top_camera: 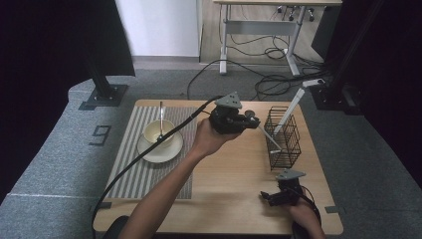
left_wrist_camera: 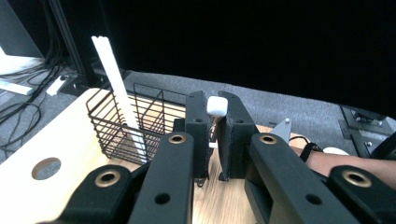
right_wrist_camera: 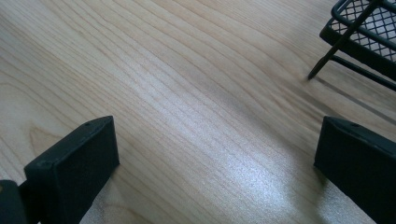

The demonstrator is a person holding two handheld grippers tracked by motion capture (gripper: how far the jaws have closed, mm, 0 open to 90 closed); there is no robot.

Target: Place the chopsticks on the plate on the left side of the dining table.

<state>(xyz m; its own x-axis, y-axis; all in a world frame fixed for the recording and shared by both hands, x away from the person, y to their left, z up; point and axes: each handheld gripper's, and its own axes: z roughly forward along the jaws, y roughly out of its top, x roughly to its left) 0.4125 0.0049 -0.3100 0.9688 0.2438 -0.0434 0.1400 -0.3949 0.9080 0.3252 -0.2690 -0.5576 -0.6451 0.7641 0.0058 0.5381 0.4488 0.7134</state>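
Observation:
My left gripper (top_camera: 253, 119) hovers over the middle of the table, shut on a thin white stick-like utensil (top_camera: 268, 138) that slants down toward a black wire basket (top_camera: 283, 144). In the left gripper view the jaws (left_wrist_camera: 215, 100) pinch the stick's square white end (left_wrist_camera: 217, 107), with the basket (left_wrist_camera: 116, 135) ahead on the left. Another long white utensil (top_camera: 291, 109) (left_wrist_camera: 116, 84) stands leaning in that basket. My right gripper (top_camera: 266, 197) rests low near the table's front right, open. Between its jaws (right_wrist_camera: 217, 135) lies bare wood, and a basket corner (right_wrist_camera: 364, 28) shows at top right.
A cream bowl (top_camera: 159, 130) with a spoon (top_camera: 160, 115) in it sits on a saucer (top_camera: 157, 152) on a striped placemat (top_camera: 144, 174) at the left. The wooden table (top_camera: 229, 199) has a round hole (left_wrist_camera: 45, 168) near its far edge. Grey carpet surrounds it.

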